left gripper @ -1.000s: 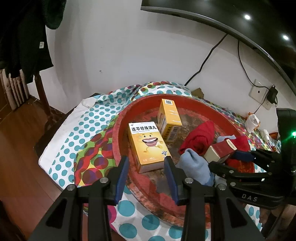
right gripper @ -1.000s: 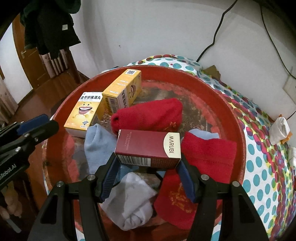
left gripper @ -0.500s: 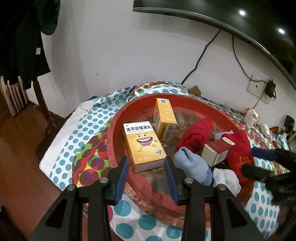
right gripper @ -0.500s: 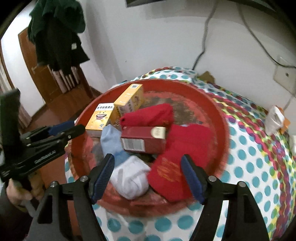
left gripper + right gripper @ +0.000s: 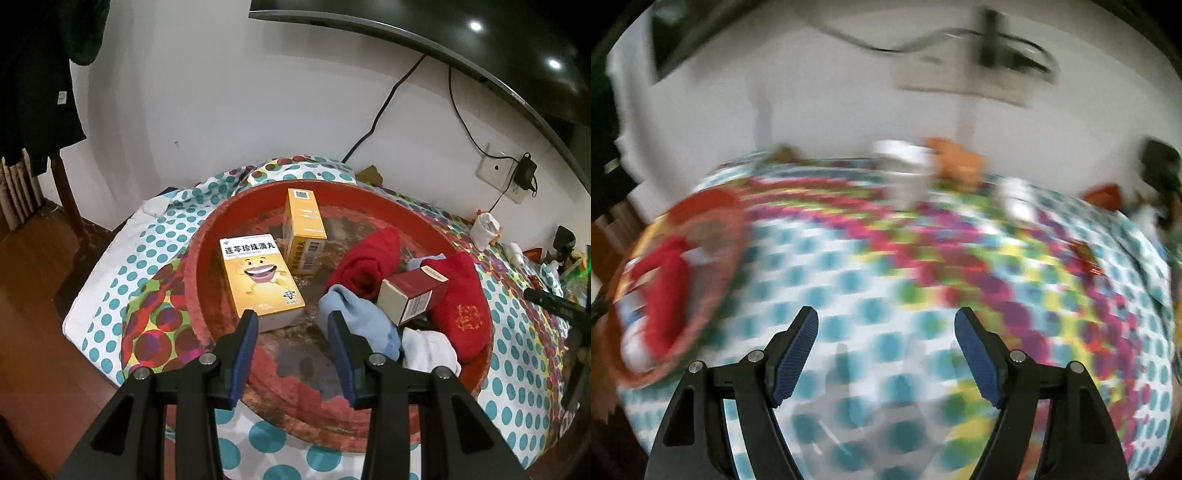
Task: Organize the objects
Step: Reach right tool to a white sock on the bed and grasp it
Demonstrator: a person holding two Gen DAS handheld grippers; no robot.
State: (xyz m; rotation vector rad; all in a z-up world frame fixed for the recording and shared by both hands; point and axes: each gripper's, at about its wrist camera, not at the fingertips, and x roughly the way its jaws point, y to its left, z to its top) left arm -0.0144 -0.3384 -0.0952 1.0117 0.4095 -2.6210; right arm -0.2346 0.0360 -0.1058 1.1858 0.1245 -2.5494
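left gripper (image 5: 291, 325) half-open, right gripper (image 5: 886, 328) wide, empty

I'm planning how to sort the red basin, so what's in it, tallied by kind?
Yellow boxes: 2, one lying flat, one behind it
Dark red box: 1
Red socks: 2
Blue sock: 1
White sock: 1
Total: 7

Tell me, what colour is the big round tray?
Red tray, seen best from the left wrist view.
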